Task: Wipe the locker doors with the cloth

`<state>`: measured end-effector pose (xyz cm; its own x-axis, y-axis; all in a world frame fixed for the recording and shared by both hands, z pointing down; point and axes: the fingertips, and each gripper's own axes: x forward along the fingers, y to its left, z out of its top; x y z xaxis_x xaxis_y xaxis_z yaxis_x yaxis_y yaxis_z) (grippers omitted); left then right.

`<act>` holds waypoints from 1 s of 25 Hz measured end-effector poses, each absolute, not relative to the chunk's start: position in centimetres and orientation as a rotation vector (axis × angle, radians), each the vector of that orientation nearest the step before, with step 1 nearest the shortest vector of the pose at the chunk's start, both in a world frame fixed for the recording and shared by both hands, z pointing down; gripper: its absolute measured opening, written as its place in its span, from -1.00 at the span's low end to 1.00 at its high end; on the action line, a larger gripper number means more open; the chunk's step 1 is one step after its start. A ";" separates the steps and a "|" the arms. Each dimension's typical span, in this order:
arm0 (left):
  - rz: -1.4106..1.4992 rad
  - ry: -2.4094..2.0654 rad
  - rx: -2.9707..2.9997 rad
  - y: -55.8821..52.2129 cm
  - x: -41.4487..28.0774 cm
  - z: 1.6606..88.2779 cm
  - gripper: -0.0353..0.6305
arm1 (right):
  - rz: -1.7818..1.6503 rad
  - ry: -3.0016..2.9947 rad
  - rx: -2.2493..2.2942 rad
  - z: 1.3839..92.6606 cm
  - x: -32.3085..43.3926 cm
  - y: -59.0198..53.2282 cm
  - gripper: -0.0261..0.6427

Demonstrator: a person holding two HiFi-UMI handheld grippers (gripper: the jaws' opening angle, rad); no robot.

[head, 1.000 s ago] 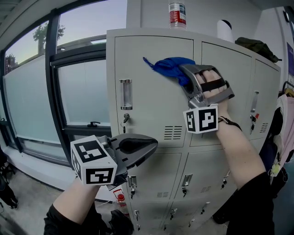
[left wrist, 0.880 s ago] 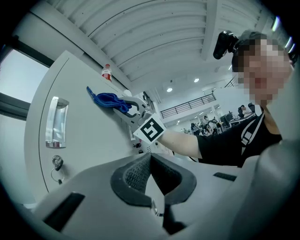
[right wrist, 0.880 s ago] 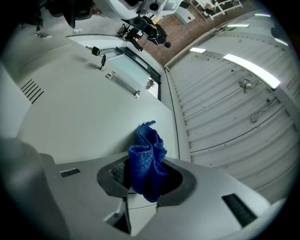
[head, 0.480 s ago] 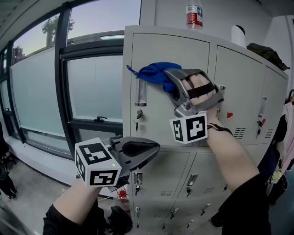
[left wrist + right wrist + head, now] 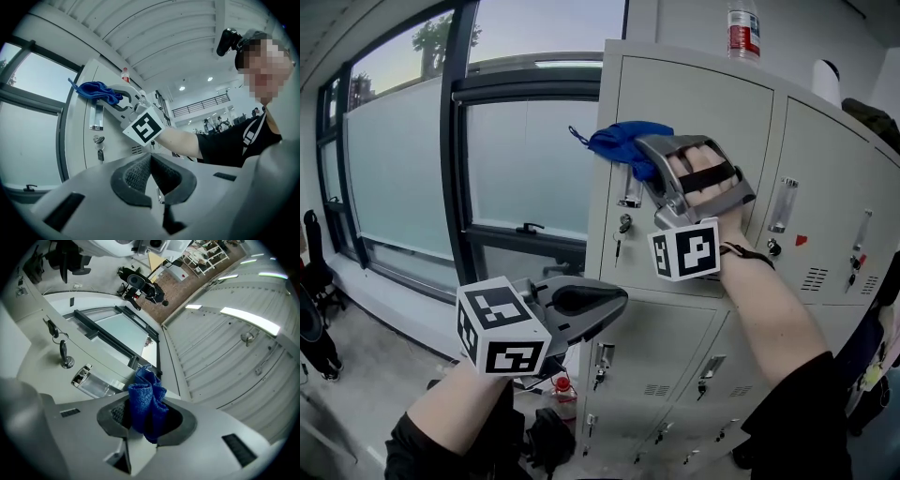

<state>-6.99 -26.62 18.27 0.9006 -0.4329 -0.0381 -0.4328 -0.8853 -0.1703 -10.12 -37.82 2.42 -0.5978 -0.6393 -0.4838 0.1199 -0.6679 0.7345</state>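
Observation:
A grey bank of lockers [image 5: 703, 103] fills the right side of the head view. My right gripper [image 5: 649, 157] is shut on a bunched blue cloth [image 5: 623, 141] and holds it against the upper left door, near that door's left edge and just above its clear handle [image 5: 630, 192]. In the right gripper view the cloth [image 5: 146, 401] bulges out between the jaws of this gripper [image 5: 147, 417]. The left gripper view shows the same cloth [image 5: 98, 91] on the door. My left gripper [image 5: 614, 300] hangs lower left, away from the lockers, its jaws closed on nothing [image 5: 151, 161].
A large window [image 5: 516, 159] adjoins the lockers on the left. A key hangs in the lock [image 5: 622, 227] under the handle. A water bottle [image 5: 743, 30] and a white roll [image 5: 828, 80] stand on top. Lower doors [image 5: 656, 356] sit beneath. Dark things [image 5: 314, 309] lie on the floor at far left.
My right gripper has carried the cloth leftward across the top door, from its middle to its left edge by the handle. The left gripper has barely moved.

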 end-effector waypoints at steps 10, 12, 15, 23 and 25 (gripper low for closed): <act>-0.042 0.593 -2.878 -27.0 -3.7 18.5 -0.87 | -2.238 -0.912 1.071 2.6 -5.7 -37.7 -0.62; -0.049 0.561 -2.876 -27.0 -2.5 18.6 -0.87 | -2.215 -0.910 1.088 2.5 -3.7 -37.8 -0.62; -0.048 0.493 -2.882 -27.1 -0.2 18.3 -0.87 | -2.171 -0.881 1.118 2.2 -0.1 -37.8 -0.62; -0.075 0.376 -2.887 -26.9 4.5 18.1 -0.87 | -2.089 -0.833 1.164 2.0 6.5 -37.9 -0.62; -0.079 0.360 -2.889 -27.0 5.2 18.1 -0.87 | -2.079 -0.829 1.169 2.2 7.5 -37.9 -0.62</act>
